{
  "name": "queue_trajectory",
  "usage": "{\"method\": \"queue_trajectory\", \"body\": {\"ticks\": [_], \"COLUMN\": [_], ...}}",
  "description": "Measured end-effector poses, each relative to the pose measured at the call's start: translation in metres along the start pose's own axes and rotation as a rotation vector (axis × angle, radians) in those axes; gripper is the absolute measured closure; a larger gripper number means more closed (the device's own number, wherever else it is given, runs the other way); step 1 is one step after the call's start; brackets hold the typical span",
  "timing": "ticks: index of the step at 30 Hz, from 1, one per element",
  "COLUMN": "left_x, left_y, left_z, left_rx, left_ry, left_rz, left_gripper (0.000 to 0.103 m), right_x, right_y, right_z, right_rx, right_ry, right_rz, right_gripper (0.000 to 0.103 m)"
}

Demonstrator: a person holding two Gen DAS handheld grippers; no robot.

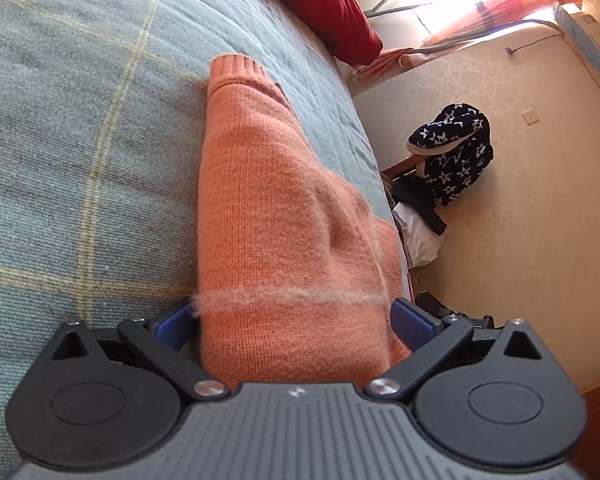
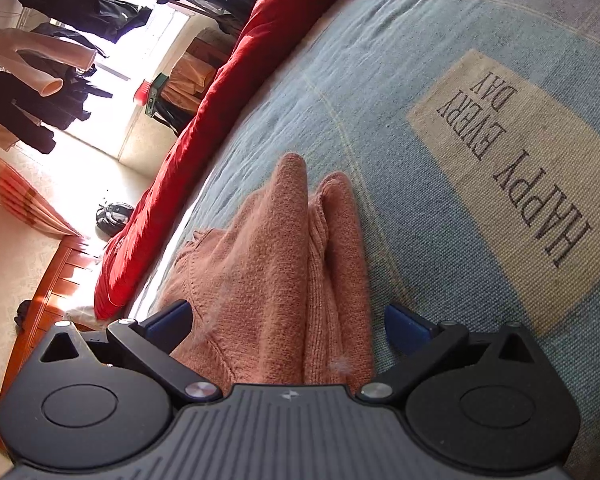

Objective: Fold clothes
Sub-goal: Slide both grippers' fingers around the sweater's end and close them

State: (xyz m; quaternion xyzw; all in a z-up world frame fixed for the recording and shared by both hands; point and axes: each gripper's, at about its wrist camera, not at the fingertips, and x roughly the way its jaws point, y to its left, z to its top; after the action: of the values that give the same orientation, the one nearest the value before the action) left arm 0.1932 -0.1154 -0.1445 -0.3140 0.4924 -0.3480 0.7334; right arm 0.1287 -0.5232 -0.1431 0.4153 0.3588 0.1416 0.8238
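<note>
An orange knit sweater lies on a blue-grey checked bedspread, folded into a long strip. My left gripper is open, its blue pads standing on either side of the sweater's near end, which fills the gap between them. In the right wrist view the same sweater lies bunched in folds on the bedspread. My right gripper is open too, with the sweater between its spread blue pads. Whether the pads touch the cloth is hidden.
A red quilt lies along the bed's far edge. A printed patch reading HAPPY EVERY DAY is on the bedspread. Beside the bed stand a dark star-patterned garment, a wooden bed frame and hanging clothes.
</note>
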Motion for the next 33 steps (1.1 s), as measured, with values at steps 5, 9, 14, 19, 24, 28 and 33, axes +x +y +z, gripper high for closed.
{"method": "queue_trajectory", "body": {"ticks": [5, 9, 14, 19, 24, 28, 33], "left_x": [0.004, 0.01, 0.01, 0.0, -0.006, 0.001, 0.015], "left_y": [0.001, -0.001, 0.0, 0.003, 0.007, 0.012, 0.017], "left_z": [0.003, 0.01, 0.008, -0.003, -0.01, 0.007, 0.019], "left_rx": [-0.011, -0.016, -0.005, -0.02, -0.032, -0.069, -0.083], "left_ry": [-0.004, 0.007, 0.018, 0.003, -0.015, 0.004, 0.007], "left_rz": [-0.019, -0.017, -0.012, -0.02, -0.035, -0.052, -0.072], "left_gripper": [0.003, 0.002, 0.001, 0.001, 0.001, 0.001, 0.001], "right_x": [0.0, 0.004, 0.017, 0.014, 0.005, 0.012, 0.022], "right_y": [-0.004, -0.005, -0.004, -0.004, -0.005, -0.005, -0.004], "right_z": [0.002, 0.011, 0.024, 0.019, 0.004, 0.012, 0.02], "right_rx": [0.003, 0.008, 0.008, 0.044, 0.069, 0.07, 0.06], "right_ry": [0.002, 0.021, 0.039, 0.044, 0.075, 0.118, 0.128], "right_rz": [0.021, 0.031, 0.042, 0.058, 0.098, 0.088, 0.087], "right_gripper": [0.0, 0.0, 0.0, 0.0, 0.0, 0.0, 0.0]}}
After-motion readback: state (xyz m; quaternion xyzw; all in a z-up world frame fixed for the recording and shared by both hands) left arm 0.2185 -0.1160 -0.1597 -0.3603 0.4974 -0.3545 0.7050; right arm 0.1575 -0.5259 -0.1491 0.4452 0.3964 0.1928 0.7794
